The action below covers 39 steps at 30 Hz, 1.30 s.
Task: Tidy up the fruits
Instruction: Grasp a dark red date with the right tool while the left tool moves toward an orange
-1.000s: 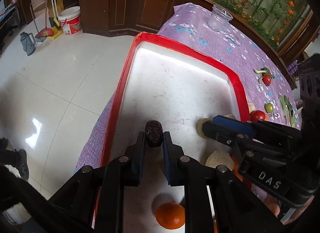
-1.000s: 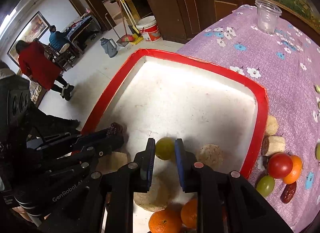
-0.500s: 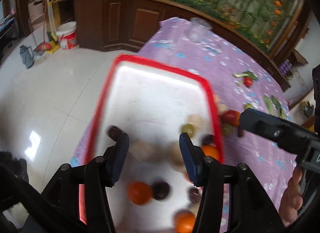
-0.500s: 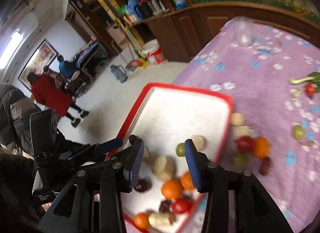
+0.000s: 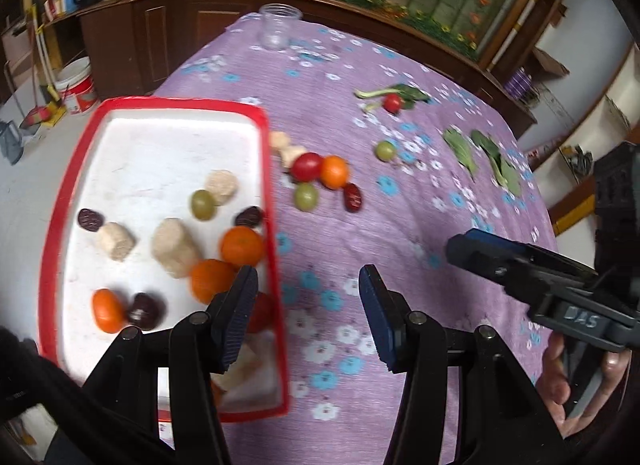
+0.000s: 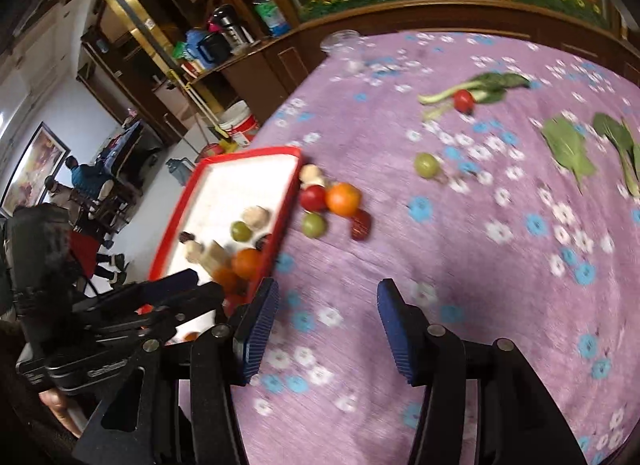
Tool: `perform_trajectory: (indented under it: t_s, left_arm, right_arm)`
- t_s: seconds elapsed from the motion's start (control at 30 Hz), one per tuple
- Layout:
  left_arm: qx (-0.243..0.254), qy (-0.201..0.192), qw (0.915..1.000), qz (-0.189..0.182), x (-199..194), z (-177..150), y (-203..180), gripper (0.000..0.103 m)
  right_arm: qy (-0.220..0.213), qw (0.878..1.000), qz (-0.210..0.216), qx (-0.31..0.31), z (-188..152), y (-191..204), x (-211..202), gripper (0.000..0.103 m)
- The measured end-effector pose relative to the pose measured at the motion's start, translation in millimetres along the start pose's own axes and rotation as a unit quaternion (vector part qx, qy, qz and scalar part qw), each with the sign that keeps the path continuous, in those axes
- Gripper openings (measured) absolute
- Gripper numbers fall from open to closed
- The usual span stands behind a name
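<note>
A red-rimmed white tray [image 5: 268, 185] at the left holds oranges [image 5: 242, 245], a green grape [image 5: 202, 204], dark dates [image 5: 90, 219] and beige chunks [image 5: 174, 247]. Beside its right rim on the purple cloth lie a red tomato [image 5: 306, 166], an orange [image 5: 334, 172], a green grape [image 5: 306, 196] and a red date [image 5: 353, 197]. Another green grape [image 5: 385, 150] lies farther right. My left gripper [image 5: 308, 277] hangs open and empty over the tray's right rim and the cloth. My right gripper [image 6: 328, 293] hovers over bare cloth, its jaws opening with nothing between them.
A clear plastic cup [image 5: 278, 27] stands at the far end of the table. Green leaves [image 5: 460, 147] and a small tomato on a leafy stalk [image 5: 393, 102] lie to the right. Wooden cabinets run behind the table. People [image 6: 86, 181] sit across the room at the left.
The left gripper let go of a dark date and the right let go of a green grape, both now in the tray. Both opened, pulled back and swung right over the cloth.
</note>
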<state>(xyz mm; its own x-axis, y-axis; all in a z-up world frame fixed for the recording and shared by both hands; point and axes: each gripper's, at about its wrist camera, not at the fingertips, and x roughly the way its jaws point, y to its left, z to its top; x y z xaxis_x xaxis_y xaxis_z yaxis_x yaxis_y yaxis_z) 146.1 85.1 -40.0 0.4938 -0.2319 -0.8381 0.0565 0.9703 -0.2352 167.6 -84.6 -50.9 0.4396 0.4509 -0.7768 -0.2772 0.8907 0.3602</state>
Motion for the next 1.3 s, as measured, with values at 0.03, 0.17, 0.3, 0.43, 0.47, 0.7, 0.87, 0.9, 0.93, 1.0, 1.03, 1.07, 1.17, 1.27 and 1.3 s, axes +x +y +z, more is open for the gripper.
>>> perform_trajectory:
  t_s: [0.03, 0.17, 0.3, 0.43, 0.47, 0.7, 0.87, 0.9, 0.93, 1.0, 1.03, 1.07, 1.17, 1.27, 1.3]
  left_arm:
    - [0.003, 0.001, 1.0, -0.001, 0.7, -0.4, -3.7, 0.051]
    - [0.014, 0.007, 0.9999, 0.002, 4.8, -0.8, -16.4, 0.051]
    - [0.016, 0.011, 0.9998, 0.008, 7.9, -0.9, -18.8, 0.051]
    - [0.01, 0.013, 0.9998, 0.007, 11.9, -0.7, -16.9, 0.051]
    - [0.009, 0.012, 0.9999, 0.007, 12.5, -0.4, -16.3, 0.051]
    - [0.002, 0.012, 0.9999, 0.009, 16.2, 5.0, -8.1, 0.051]
    - [0.0, 0.011, 0.9999, 0.007, 18.8, 8.6, -2.2, 0.051]
    - [-0.001, 0.012, 0.9999, 0.006, 20.2, 9.5, -0.5, 0.051]
    - [-0.003, 0.012, 0.9999, 0.005, 21.6, 10.4, 1.5, 0.051]
    - [-0.006, 0.013, 0.9999, 0.003, 23.5, 11.7, 4.7, 0.051]
    - [-0.008, 0.013, 0.9999, 0.003, 24.2, 12.7, 6.5, 0.051]
    - [-0.011, 0.012, 0.9999, 0.002, 25.2, 13.8, 9.0, 0.051]
    - [-0.019, 0.013, 0.9997, -0.003, 27.6, 16.4, 15.2, 0.051]
    - [-0.021, 0.015, 0.9997, -0.005, 29.9, 17.2, 18.3, 0.051]
    - [-0.022, 0.015, 0.9996, -0.006, 30.6, 17.2, 19.1, 0.051]
  right_arm:
    - [0.001, 1.0, -0.002, 0.003, -3.3, -5.4, -0.3, 0.049]
    - [0.003, 1.0, 0.002, 0.01, -8.4, -18.4, 1.4, 0.044]
    - [0.004, 1.0, 0.007, 0.004, -8.1, -19.5, 1.7, 0.041]
    - [0.012, 1.0, 0.009, 0.008, -6.9, -19.6, 10.3, 0.043]
    - [0.013, 1.0, 0.009, 0.008, -6.6, -19.7, 12.2, 0.044]
    - [0.022, 0.999, 0.013, 0.02, 0.2, -24.9, 26.9, 0.059]
    - [0.009, 1.0, 0.008, 0.021, 9.5, -25.1, 34.8, 0.07]
    - [0.006, 1.0, 0.004, 0.023, 11.7, -26.0, 37.0, 0.07]
    - [0.0, 1.0, -0.005, 0.023, 14.6, -26.6, 40.5, 0.07]
    - [0.001, 1.0, -0.015, 0.012, 17.8, -25.6, 46.4, 0.07]
    - [0.002, 1.0, -0.019, 0.009, 19.4, -25.2, 50.3, 0.069]
    - [0.006, 1.0, -0.022, 0.007, 21.2, -24.8, 55.5, 0.068]
    - [0.022, 1.0, -0.013, 0.005, 26.0, -24.2, 70.7, 0.056]
    - [0.032, 0.999, -0.013, -0.005, 29.6, -20.9, 83.1, 0.051]
    - [0.034, 0.999, -0.017, -0.01, 31.0, -19.1, 86.5, 0.049]
